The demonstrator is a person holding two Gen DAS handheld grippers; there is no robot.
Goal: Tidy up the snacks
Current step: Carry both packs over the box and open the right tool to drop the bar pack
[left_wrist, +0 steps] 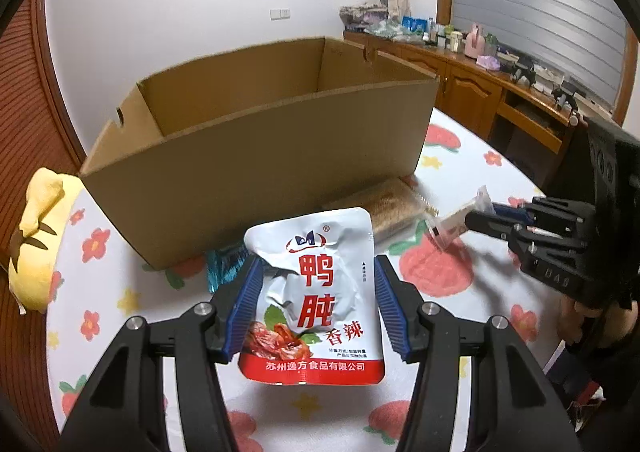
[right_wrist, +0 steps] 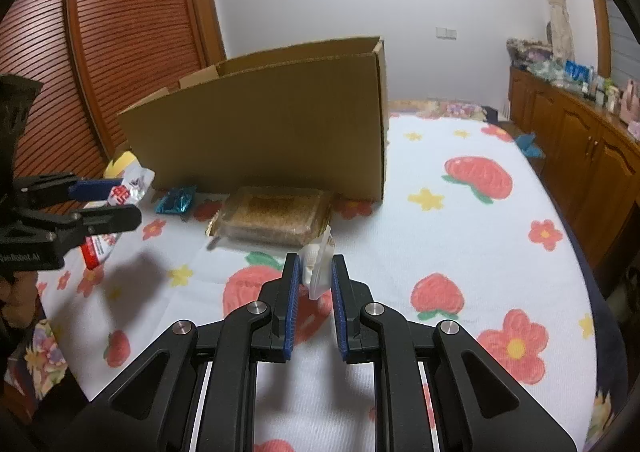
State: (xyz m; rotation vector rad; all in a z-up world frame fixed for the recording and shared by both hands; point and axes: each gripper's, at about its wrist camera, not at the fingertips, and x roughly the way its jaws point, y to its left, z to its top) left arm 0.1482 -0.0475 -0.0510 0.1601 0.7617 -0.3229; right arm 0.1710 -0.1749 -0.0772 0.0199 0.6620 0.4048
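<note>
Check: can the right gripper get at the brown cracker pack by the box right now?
Probably not yet: the right gripper is shut on a small white packet. The cracker pack lies just ahead, unobstructed.

Soft, even indoor light from above, slightly dim and cool, strong fisheye bend with black corners, glare on the white duck-gizzard pouch (left_wrist: pixel 316 292), motion blur on the small snack packet (left_wrist: pixel 460 217), soft gripper shadows on the strawberry-print cover (right_wrist: pixel 460 219).
</note>
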